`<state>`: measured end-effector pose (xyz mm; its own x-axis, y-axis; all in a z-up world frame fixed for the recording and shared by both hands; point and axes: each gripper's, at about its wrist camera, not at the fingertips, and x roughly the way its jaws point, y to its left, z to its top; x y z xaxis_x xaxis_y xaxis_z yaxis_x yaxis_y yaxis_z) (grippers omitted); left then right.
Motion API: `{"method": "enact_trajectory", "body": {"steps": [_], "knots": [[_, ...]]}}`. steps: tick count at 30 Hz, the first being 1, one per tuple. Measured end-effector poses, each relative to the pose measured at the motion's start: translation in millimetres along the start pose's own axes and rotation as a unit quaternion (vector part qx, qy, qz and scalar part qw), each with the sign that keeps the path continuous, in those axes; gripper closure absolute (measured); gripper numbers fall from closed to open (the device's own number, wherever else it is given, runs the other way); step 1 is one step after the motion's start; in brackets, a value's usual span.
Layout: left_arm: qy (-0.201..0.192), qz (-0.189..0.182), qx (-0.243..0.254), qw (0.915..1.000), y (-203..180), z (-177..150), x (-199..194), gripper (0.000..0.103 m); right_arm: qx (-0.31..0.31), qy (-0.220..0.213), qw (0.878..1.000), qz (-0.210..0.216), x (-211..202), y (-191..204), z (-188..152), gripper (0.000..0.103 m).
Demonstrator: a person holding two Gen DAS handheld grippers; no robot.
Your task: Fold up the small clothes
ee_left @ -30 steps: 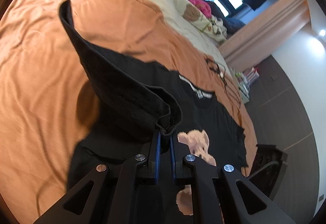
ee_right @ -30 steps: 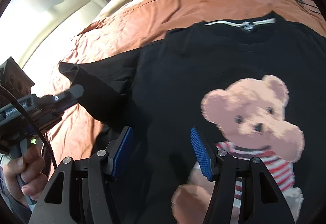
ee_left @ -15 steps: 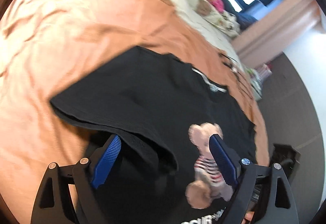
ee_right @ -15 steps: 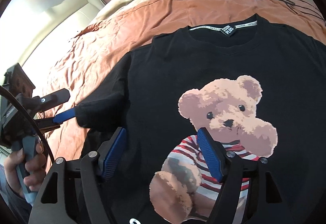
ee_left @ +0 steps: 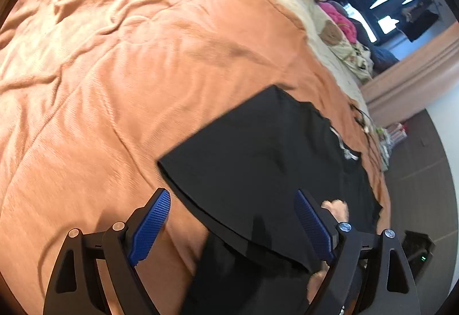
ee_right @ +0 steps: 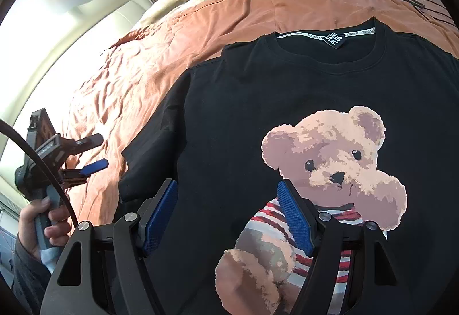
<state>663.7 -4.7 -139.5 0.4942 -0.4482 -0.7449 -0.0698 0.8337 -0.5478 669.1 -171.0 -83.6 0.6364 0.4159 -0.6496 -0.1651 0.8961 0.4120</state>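
Shirt point(ee_right: 287, 102): spread flat, bear print up, ready for folding.
Your left gripper point(ee_left: 232, 226): released, empty, sleeve point(ee_left: 246, 171) below.
Your right gripper point(ee_right: 226, 214): released, low centre, hovering.

black T-shirt point(ee_right: 258, 120) hem cut off below, bear print point(ee_left: 337, 207) mostly hidden (left view), sleeve edge blurred

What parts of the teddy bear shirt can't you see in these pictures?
- Left wrist view: the bear print on the black cotton T-shirt is almost all hidden behind the left gripper's finger.
- Right wrist view: the shirt's bottom hem and right sleeve are cut off by the picture edge; the open right gripper covers the bear's feet.
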Motion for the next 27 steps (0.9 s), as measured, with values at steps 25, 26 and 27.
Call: {"method": "enact_trajectory", "body": {"steps": [25, 26, 27], "knots": [[-0.036, 0.016, 0.112, 0.9929, -70, 24, -3, 0.099, 0.004, -0.019, 1.0, 0.004, -19, -29, -1, 0.032], [-0.037, 0.01, 0.121, 0.992, -80, 24, -5, 0.099, 0.005, -0.021, 1.0, 0.004, -22, -31, -1, 0.032], [-0.038, 0.003, 0.128, 0.991, -89, 23, -7, 0.099, 0.007, -0.022, 1.0, 0.005, -24, -32, -1, 0.032]]}}
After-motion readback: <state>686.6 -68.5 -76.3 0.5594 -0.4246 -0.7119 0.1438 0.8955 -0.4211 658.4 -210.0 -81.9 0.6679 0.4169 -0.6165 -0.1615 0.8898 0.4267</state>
